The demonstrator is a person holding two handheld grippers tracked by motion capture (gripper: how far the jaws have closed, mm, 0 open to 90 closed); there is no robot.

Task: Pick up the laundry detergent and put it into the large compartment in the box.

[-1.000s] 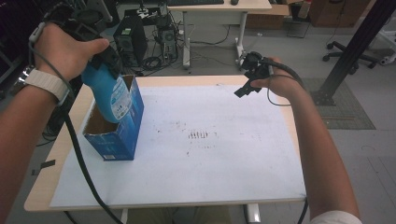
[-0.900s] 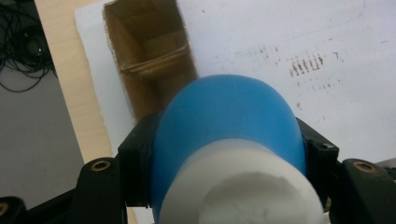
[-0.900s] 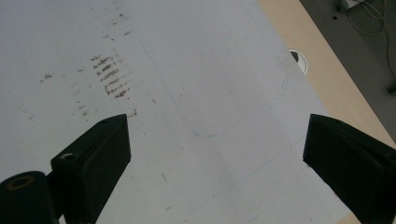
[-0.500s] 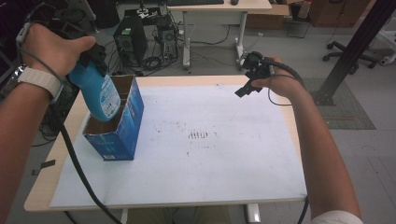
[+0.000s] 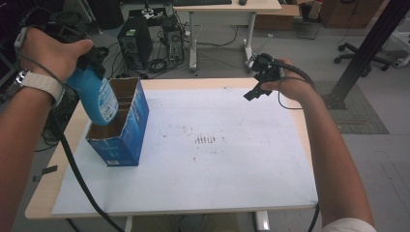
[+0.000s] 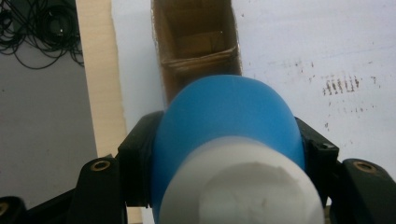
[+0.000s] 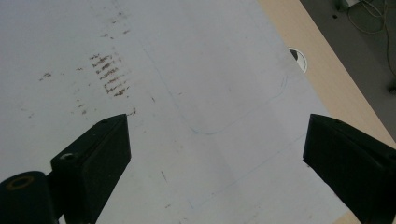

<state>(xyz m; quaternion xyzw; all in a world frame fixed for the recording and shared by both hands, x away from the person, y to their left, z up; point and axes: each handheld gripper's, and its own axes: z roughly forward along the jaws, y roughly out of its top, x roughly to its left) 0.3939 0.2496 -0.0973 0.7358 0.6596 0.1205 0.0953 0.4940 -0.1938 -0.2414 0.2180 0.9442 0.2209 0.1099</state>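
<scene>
The left gripper (image 5: 92,67) clamps a blue bottle (image 5: 96,94), tilted over the divided carton (image 5: 123,128). It could snag the cardboard divider (image 6: 198,58). The right gripper (image 7: 217,154) gapes wide, empty.

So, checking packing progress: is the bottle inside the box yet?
Partly: bottle, tilted in the left claw, has its lower end inside the open box.

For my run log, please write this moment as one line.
left tongs: shut on blue bottle | bottle: over open blue box | right tongs: open, nothing held
</scene>
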